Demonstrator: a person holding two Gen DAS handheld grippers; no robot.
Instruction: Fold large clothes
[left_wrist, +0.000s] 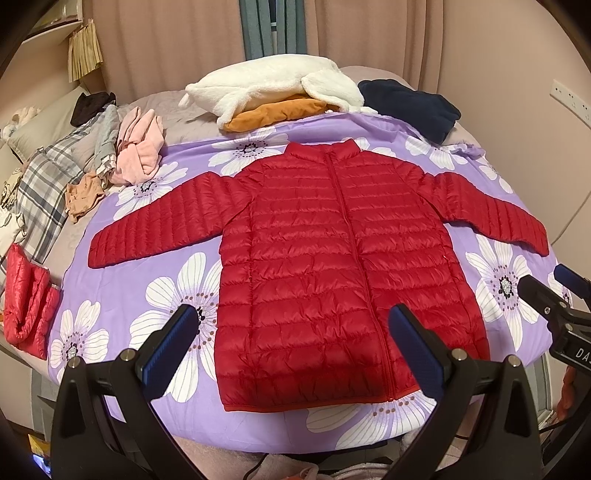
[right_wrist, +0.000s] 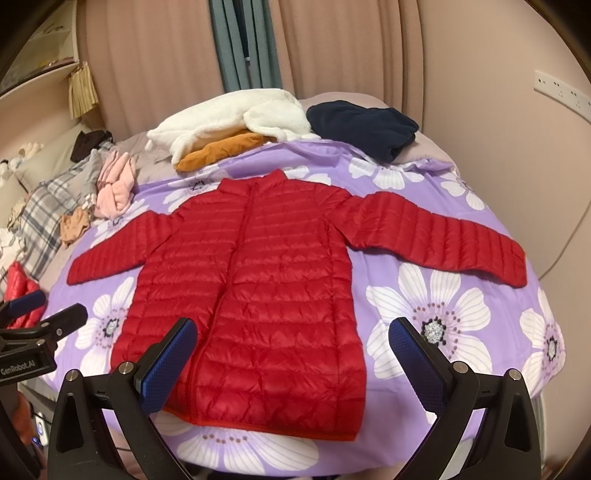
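Red jacket lies flat, zipped, sleeves out, on the sheet. Left gripper & right gripper both hover agape, holding nothing. Imo: pinch a cuff, fold sleeve across w/o dragging body.

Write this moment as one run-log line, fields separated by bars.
red puffer jacket flat, sleeves spread | left gripper open | right gripper open | folding not begun

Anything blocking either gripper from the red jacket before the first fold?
Nothing visible. The red quilted puffer jacket lies flat and spread on the purple floral sheet, nothing on top. Left gripper and right gripper are open, hovering over its hem. Other clothes piles sit beyond the collar and sleeves.
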